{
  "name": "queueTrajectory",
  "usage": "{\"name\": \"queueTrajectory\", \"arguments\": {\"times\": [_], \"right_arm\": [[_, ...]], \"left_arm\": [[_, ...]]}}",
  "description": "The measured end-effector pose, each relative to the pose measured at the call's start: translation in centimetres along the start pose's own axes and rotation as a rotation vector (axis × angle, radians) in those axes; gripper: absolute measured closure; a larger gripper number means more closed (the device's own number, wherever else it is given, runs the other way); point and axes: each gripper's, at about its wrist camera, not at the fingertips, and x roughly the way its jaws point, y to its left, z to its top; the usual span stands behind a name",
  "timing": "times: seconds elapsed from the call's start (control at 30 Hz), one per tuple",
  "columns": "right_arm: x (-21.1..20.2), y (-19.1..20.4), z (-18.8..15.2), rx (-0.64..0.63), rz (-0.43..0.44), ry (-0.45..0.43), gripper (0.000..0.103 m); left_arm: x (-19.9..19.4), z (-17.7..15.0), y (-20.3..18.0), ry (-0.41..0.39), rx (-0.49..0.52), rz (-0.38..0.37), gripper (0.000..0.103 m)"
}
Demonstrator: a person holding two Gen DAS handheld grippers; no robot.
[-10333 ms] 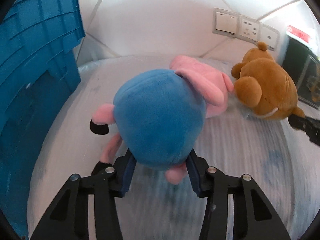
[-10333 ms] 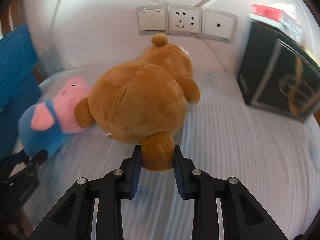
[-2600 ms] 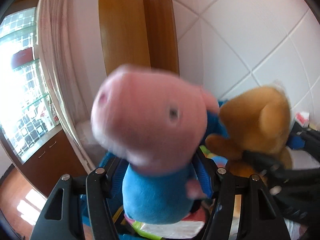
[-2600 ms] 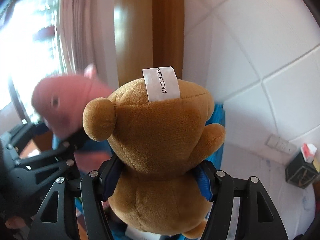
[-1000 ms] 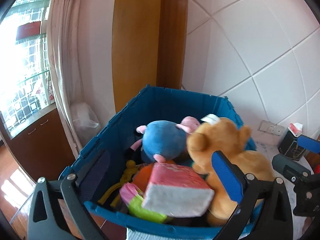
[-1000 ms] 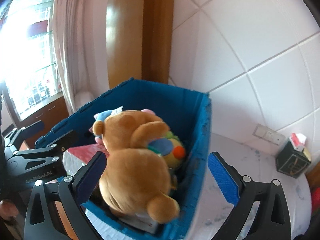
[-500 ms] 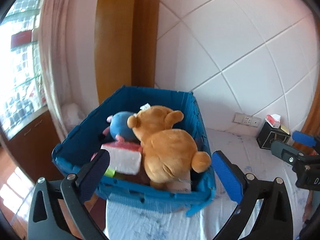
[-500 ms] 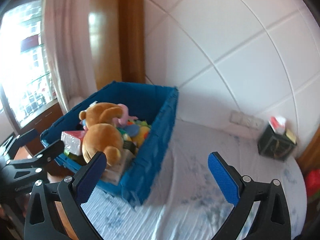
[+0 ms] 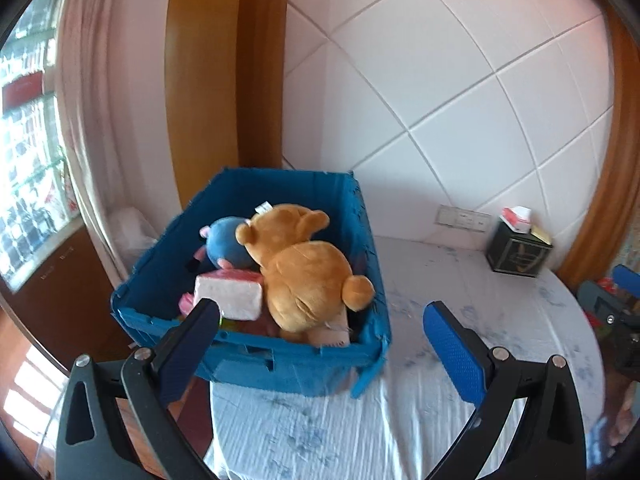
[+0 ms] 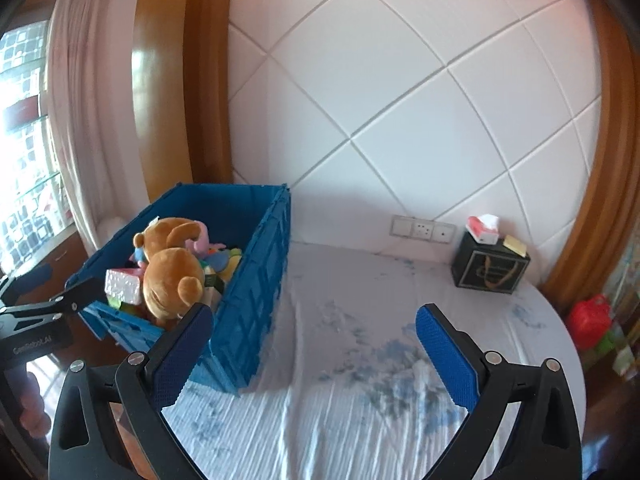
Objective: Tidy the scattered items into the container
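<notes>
Blue plastic is forming the container [image 9: 304, 364], a crate that is sitting at the left edge of the bed [image 9: 472, 304], close to the padded white wall [image 9: 440, 92]. Inside it, going from left to right, a white and pink block [image 9: 228, 294] is lying near the front wall, a blue and pink plush pig [image 9: 226, 246] is resting behind it, and a brown teddy bear [image 9: 304, 268] is lying on top of the pile, touching both. More small bright toys [image 10: 224, 258] are showing behind the bear in the right wrist view, too jumbled to tell apart.

Further right, the pale sheet is lying bare and rumpled, with faint blue smudges. A black box [image 9: 518, 254] is standing at the far right corner of the bed, beside a row of wall switches [image 9: 464, 215], and a red and white tissue pack [image 9: 518, 219] is sitting on top of it.

Both tools are hovering above the near part of the bed, well apart from the crate's contents. Left gripper [image 9: 320, 344] is spread wide and gripping nothing. Right gripper [image 10: 314, 354] is likewise spread wide, with nothing between its blue pads [image 10: 446, 356].
</notes>
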Motion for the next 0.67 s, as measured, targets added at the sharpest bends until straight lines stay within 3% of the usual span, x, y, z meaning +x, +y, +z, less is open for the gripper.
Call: {"name": "queueTrajectory", "arguments": {"times": [0.1, 0.67], "right_arm": [[-0.3, 0.9, 0.2, 0.013, 0.016, 0.010, 0.001], [-0.3, 3.5, -0.6, 0.014, 0.037, 0.030, 0.001]], "left_arm": [[0.0, -0.1, 0.9, 0.022, -0.011, -0.010, 0.000], [-1.4, -1.7, 2.2, -0.015, 0.017, 0.050, 0.000]]}}
